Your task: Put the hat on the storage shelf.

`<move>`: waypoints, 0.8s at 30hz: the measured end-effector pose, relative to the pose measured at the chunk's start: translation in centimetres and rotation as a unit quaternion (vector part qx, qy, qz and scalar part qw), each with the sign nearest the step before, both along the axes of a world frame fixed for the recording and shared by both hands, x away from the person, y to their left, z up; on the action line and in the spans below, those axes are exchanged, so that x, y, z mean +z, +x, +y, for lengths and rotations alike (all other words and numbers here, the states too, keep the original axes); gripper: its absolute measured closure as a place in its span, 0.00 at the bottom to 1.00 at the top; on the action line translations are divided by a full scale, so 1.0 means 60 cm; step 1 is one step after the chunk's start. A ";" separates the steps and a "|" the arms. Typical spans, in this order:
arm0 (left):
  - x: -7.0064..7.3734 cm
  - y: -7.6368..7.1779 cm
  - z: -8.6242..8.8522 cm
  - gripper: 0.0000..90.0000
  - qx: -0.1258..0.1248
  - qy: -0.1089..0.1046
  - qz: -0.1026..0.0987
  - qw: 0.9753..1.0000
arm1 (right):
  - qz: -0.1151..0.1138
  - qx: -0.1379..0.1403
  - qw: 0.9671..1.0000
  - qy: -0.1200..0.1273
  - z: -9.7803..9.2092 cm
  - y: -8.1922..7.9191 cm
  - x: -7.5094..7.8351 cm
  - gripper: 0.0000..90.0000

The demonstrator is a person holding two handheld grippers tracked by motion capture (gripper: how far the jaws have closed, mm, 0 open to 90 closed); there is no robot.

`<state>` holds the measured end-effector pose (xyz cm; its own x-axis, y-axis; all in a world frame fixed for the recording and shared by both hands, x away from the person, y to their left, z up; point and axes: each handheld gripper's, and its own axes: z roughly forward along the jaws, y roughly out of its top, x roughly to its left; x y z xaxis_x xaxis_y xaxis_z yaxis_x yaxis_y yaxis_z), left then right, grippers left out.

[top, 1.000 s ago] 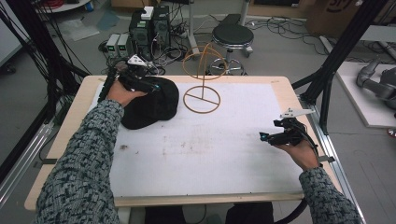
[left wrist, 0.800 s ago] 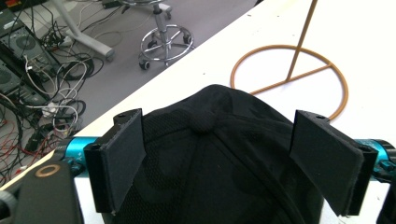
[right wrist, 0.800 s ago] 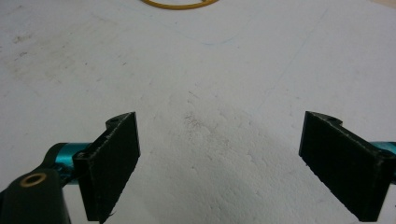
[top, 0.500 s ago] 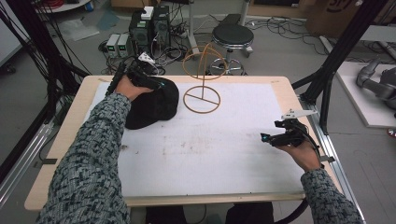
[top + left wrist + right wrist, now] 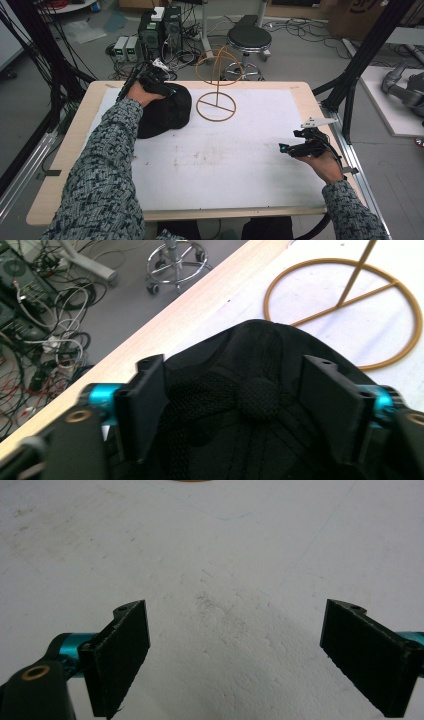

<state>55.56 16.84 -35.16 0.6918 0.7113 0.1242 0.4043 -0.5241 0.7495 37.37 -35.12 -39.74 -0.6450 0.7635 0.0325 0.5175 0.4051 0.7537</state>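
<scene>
Two jaws of left gripper (image 5: 240, 405) standing apart over black cap (image 5: 165, 112), cap's crown button lying between them. Cap sitting on tabletop (image 5: 300, 90) at far left, just beside gold wire stand (image 5: 216, 102). Right gripper (image 5: 295, 148) hovering over white mat (image 5: 225, 160), jaws wide apart, holding nothing.

The high view looks forward and down from above the person's side, taking in the whole table (image 5: 60, 165) and the floor beyond it. The left gripper view rides close above the black cap (image 5: 260, 405), facing across the table's far edge toward the gold wire stand (image 5: 345, 315), which the high view shares (image 5: 216, 102). The right gripper view faces down, very near the white table cover (image 5: 225, 555); the gold sliver at its top edge is probably that stand's base.
</scene>
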 end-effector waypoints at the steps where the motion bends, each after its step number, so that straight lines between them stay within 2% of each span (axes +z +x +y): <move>1: 0.000 0.000 0.000 0.38 0.000 0.000 0.000 1.000 | 0.000 -0.001 1.000 0.000 0.000 0.001 0.000 0.14; 3: -0.001 -0.001 -0.001 0.44 -0.005 0.003 0.001 1.000 | -0.002 -0.001 1.000 0.000 -0.001 0.001 0.000 0.14; 4: -0.001 -0.001 -0.001 0.44 -0.006 0.005 0.001 1.000 | -0.001 -0.001 1.000 0.001 0.000 0.002 0.000 0.14; 5: -0.001 -0.002 -0.002 0.49 -0.009 0.005 0.001 1.000 | -0.001 -0.001 1.000 0.001 0.000 0.002 0.000 0.14; 6: -0.001 -0.003 -0.002 0.49 -0.010 0.007 0.001 1.000 | -0.001 -0.001 1.000 0.001 0.000 0.002 0.000 0.14; 7: -0.001 -0.004 -0.003 0.54 -0.010 0.012 0.001 1.000 | -0.001 -0.001 1.000 0.000 0.000 0.001 0.000 0.14; 13: 0.007 -0.011 -0.001 0.66 -0.014 0.024 0.000 1.000 | -0.003 -0.002 1.000 0.002 -0.001 -0.002 0.002 0.14; 17: 0.018 -0.020 0.006 0.68 -0.019 0.031 -0.003 0.999 | -0.004 -0.002 1.000 0.003 0.000 -0.003 0.003 0.14; 24: 0.044 -0.032 0.026 0.71 -0.010 0.018 -0.020 1.000 | -0.009 0.003 1.000 0.005 0.004 -0.004 0.006 0.14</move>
<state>53.67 18.42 -32.50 0.7002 0.6914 0.1780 0.3625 -0.5590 0.7457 37.11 -34.88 -39.38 -0.6505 0.7590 0.0282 0.5007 0.4005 0.7674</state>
